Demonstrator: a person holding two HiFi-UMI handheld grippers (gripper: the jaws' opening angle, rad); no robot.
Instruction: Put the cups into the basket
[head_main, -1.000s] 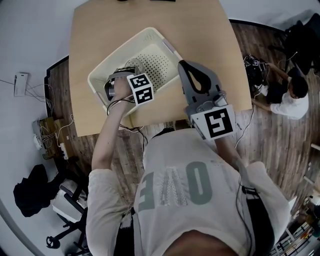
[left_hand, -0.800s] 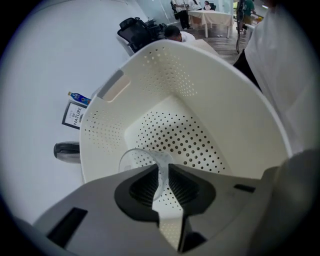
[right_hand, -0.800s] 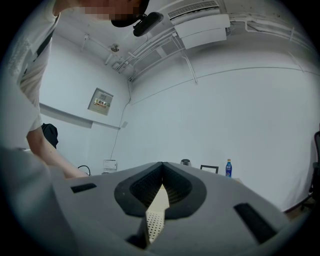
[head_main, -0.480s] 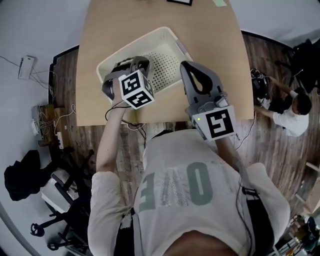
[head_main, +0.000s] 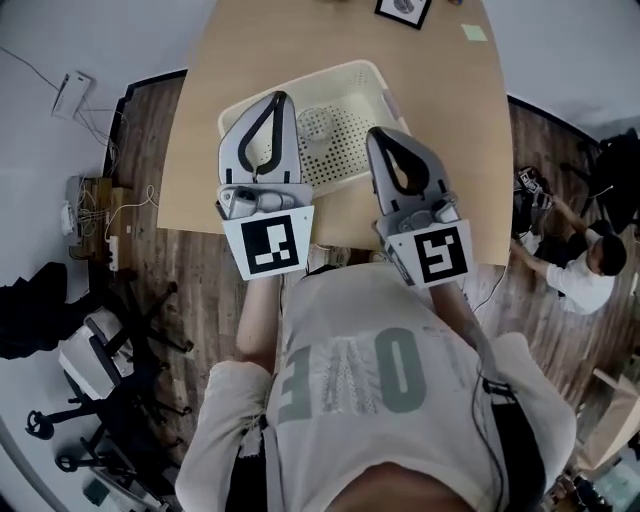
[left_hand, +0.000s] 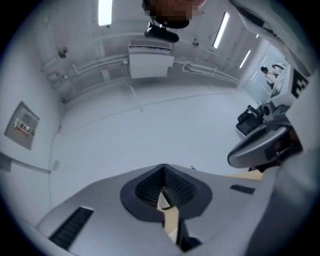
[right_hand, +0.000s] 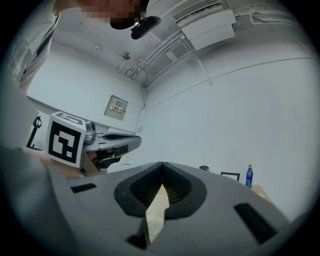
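Note:
A cream perforated basket (head_main: 345, 72) stands on the wooden table (head_main: 440, 120). Inside it, a clear cup (head_main: 313, 123) rests on the holed floor near the middle. My left gripper (head_main: 275, 97) hovers over the basket's left part, jaws shut and empty, tips meeting (left_hand: 164, 165). My right gripper (head_main: 378, 132) is held over the basket's right edge, also shut with nothing in it (right_hand: 162, 163). Both point up and away at the wall, so the cup is hidden in both gripper views. A strip of the basket (right_hand: 154, 220) shows below the right jaws.
A small picture frame (head_main: 403, 10) and a green note (head_main: 475, 32) lie at the table's far edge, and a blue bottle (right_hand: 249, 176) stands there too. A person (head_main: 585, 270) crouches on the floor to the right. Chairs (head_main: 100, 360) and cables are on the left.
My left gripper has come up out of the basket and swung level beside the right one. The clear cup stays behind on the basket floor. The right gripper has hardly moved.

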